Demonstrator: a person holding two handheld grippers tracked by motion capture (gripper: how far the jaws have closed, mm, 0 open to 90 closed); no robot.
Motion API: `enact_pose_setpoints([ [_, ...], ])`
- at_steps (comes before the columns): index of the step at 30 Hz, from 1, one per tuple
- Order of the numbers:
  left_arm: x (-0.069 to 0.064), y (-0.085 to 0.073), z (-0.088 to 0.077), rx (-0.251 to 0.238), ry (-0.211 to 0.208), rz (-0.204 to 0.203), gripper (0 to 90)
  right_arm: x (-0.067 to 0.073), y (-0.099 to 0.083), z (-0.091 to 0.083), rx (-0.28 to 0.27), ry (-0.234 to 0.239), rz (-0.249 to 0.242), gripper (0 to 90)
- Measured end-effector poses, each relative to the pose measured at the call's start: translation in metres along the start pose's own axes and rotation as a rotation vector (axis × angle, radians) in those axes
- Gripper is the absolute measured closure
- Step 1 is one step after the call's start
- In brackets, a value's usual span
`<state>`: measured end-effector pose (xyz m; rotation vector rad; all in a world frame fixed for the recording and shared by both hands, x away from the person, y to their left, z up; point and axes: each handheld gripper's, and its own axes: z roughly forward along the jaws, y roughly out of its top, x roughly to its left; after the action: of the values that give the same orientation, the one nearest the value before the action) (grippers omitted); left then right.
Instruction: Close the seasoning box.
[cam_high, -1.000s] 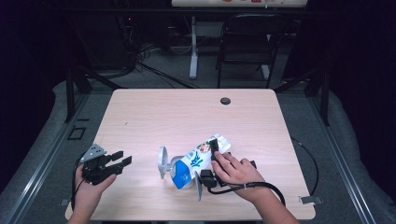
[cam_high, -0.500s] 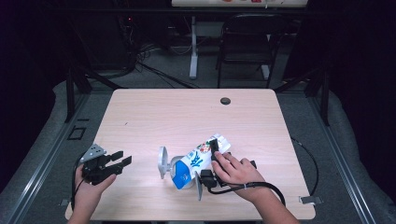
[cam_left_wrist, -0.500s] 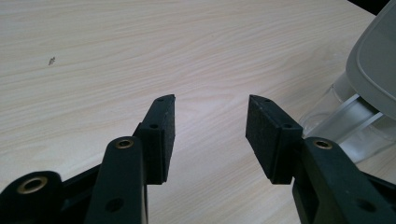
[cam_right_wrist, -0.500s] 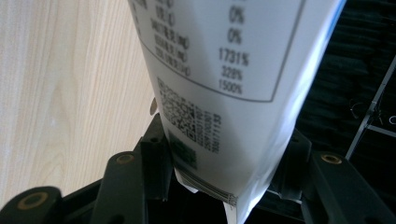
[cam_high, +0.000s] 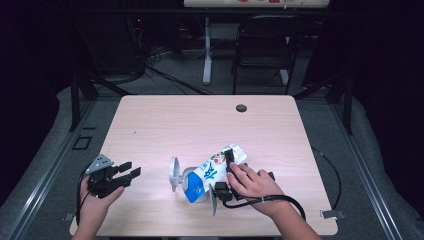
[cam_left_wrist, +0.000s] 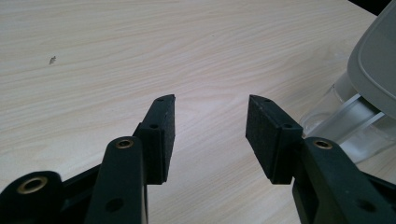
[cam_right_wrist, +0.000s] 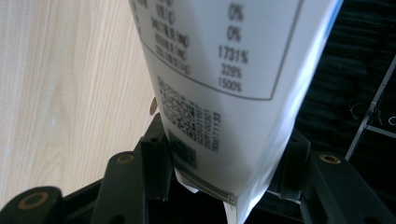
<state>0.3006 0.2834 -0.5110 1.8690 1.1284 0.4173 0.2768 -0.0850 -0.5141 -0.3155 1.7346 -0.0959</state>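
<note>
A white and blue printed pouch (cam_high: 212, 171) lies tilted near the table's front middle, its blue end at the mouth of a clear container (cam_high: 190, 176) with a grey lid (cam_high: 174, 173) standing open. My right gripper (cam_high: 230, 161) is shut on the pouch's white upper end. In the right gripper view the pouch (cam_right_wrist: 219, 70) shows a printed table and a code, pinched at its seam by my right gripper (cam_right_wrist: 224, 154). My left gripper (cam_high: 131, 173) stands open over bare wood at the front left. In its own view my left gripper (cam_left_wrist: 210, 116) holds nothing, and the grey lid (cam_left_wrist: 373, 60) shows at the right.
A wooden table (cam_high: 200, 125) has a small black round grommet (cam_high: 241, 108) near its far edge. A cable (cam_high: 330, 172) loops off the right side. A dark chair (cam_high: 265, 45) and a stand sit on the floor beyond the table.
</note>
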Motion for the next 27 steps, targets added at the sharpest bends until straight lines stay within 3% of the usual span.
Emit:
enact_pose_setpoints([
  [27,0.0,0.0001,0.0,0.004,0.001,0.001,52.9,0.0,-0.0001,-0.0004,0.0,-0.002,-0.005,50.8],
])
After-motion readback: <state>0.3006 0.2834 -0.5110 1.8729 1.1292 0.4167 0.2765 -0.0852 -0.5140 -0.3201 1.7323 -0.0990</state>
